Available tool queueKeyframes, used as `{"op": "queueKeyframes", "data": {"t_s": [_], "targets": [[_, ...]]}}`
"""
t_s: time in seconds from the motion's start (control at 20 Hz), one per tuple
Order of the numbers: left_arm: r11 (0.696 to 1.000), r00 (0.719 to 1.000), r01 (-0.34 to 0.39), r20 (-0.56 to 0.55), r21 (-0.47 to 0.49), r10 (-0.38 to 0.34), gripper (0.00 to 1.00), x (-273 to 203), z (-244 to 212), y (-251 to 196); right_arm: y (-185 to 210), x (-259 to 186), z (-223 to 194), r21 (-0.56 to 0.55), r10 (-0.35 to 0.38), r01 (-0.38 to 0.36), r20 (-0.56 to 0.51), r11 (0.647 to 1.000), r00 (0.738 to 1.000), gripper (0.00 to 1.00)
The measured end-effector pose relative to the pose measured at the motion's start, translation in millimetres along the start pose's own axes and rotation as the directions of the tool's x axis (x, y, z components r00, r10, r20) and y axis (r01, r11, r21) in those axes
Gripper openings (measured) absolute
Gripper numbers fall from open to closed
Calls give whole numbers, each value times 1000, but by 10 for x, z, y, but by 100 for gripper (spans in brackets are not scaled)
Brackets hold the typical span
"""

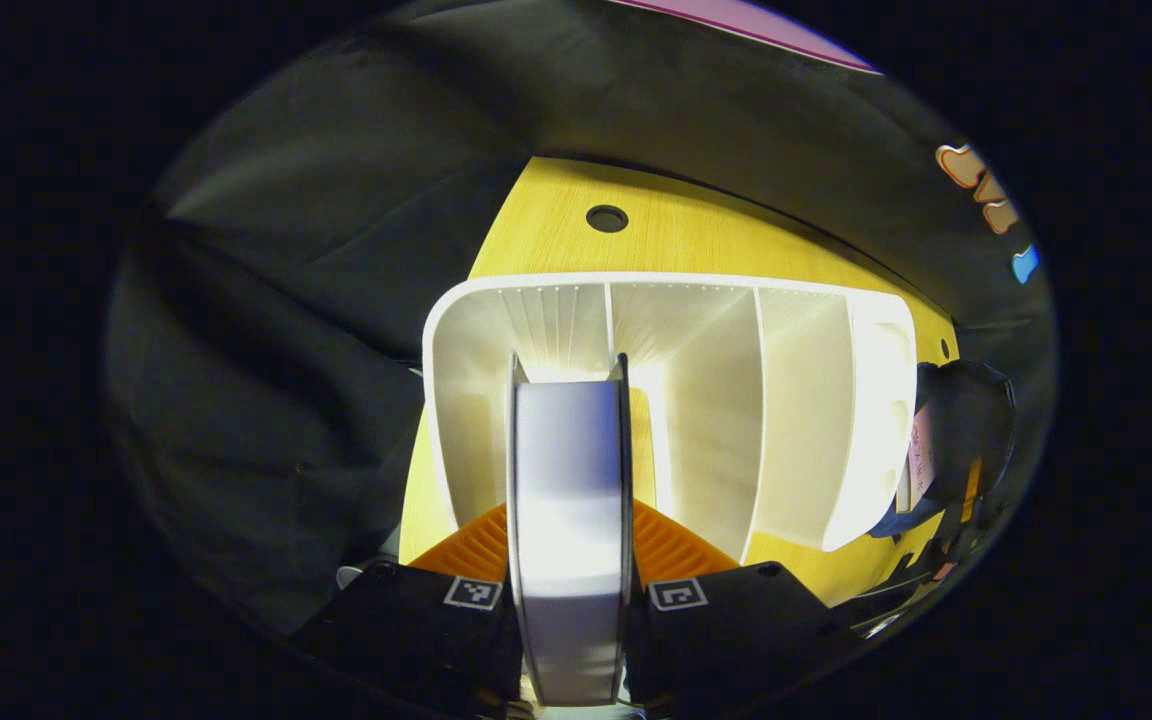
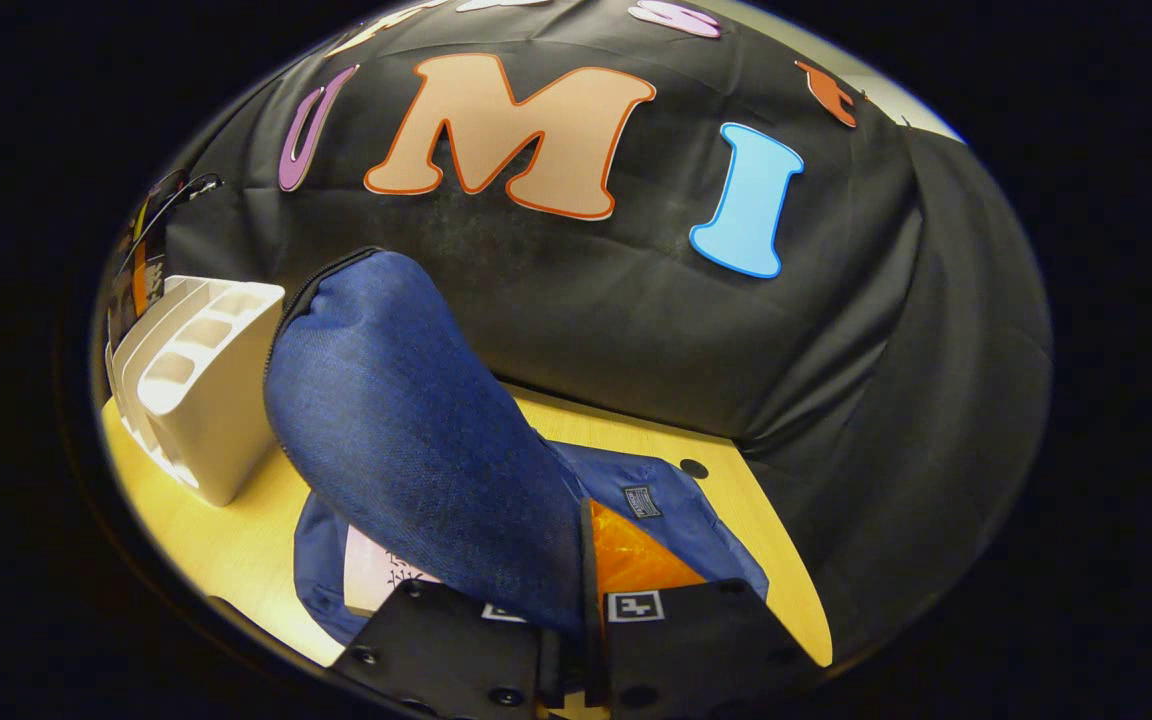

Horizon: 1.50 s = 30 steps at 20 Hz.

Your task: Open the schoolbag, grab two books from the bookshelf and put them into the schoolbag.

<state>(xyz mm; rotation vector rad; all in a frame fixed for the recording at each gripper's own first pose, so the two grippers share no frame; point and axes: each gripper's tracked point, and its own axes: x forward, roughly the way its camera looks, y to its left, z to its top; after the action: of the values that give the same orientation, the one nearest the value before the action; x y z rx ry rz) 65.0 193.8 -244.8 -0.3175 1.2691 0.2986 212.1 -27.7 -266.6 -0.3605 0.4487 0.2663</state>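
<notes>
Yellow table (image 1: 676, 235): book (image 1: 569, 520) clamped in left tool (image 1: 570, 590).

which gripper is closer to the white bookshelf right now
Left. The left gripper holds a pale book right at the white plastic slotted bookshelf. The right gripper is off to the side, clamped on the blue fabric schoolbag's flap.

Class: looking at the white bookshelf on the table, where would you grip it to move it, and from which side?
Grip the bookshelf by one thin upright divider, coming in through its open front: the slots leave the tongs room on both sides, whereas the outer walls are broad and rounded.
</notes>
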Motion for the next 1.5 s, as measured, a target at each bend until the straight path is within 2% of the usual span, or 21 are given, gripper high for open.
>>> {"op": "queueKeyframes", "data": {"t_s": [0.15, 0.35, 0.75, 1.1, 1.25, 1.5], "targets": [[1000, 1000, -17, 1, -13, 17, 38, 15, -6, 20, -3, -35, -3, -2, -1, 1, -1, 1000, 1000, 9], [996, 999, -29, -34, -85, 26, 37, -29, -69, -9, 9, -74, -9, -13, -2, 2, 2, 1000, 1000, 9], [985, 998, -34, -65, -171, 23, 36, -652, -189, 9, -13, -84, -14, -10, -5, 5, 5, 1000, 1000, 8], [974, 999, -13, 41, -225, 22, 36, -1368, -89, -45, -9, -74, -18, -14, 6, -6, 14, 1000, 1000, 8], [962, 995, 45, 102, -269, -18, 36, -1698, -6, -189, -5, -88, -27, -4, 12, -12, 21, 1000, 1000, 9], [971, 970, 124, 233, -205, -74, 36, -2132, 175, -572, -5, -107, -12, -8, 23, -23, 42, 1000, 999, 8]]}}
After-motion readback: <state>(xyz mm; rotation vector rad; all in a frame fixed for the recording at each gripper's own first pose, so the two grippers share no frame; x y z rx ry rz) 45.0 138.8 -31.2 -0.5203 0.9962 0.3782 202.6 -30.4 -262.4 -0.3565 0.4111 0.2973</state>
